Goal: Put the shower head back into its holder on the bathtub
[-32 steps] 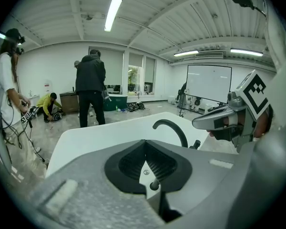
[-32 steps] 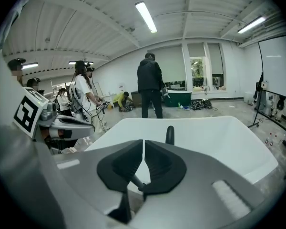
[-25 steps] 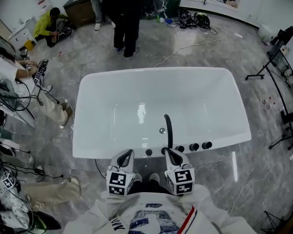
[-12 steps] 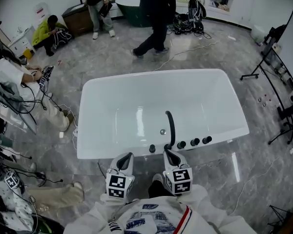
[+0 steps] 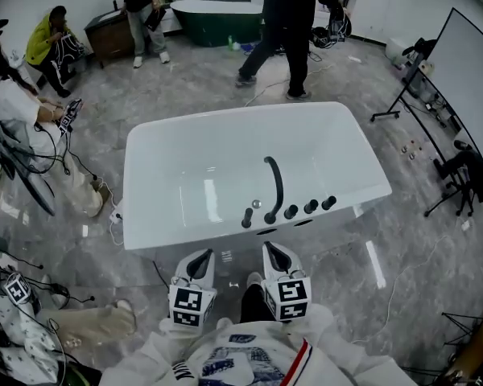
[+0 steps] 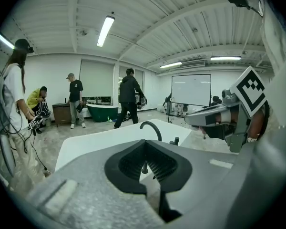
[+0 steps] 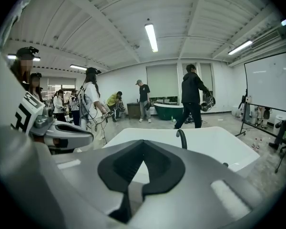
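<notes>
The left gripper (image 5: 201, 260) and right gripper (image 5: 275, 253) sit side by side just short of the white bathtub (image 5: 322, 143), both closed tight and holding nothing. The black shower head (image 5: 247, 217) stands upright on the near rim, just left of the curved spout (image 5: 274, 185).

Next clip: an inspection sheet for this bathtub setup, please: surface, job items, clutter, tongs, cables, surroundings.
Surface: white bathtub, basin bare except the drain.
Job's things: seemingly the shower head, upright on the near rim beside the faucet and knobs; seating too small to confirm.
Clutter: nothing seen on the tub.
Tongs: left tongs and right tongs shut, empty, short of the tub.
Cables: loose cables on the floor at left.
Surroundings: people, green tub, whiteboard.
</notes>
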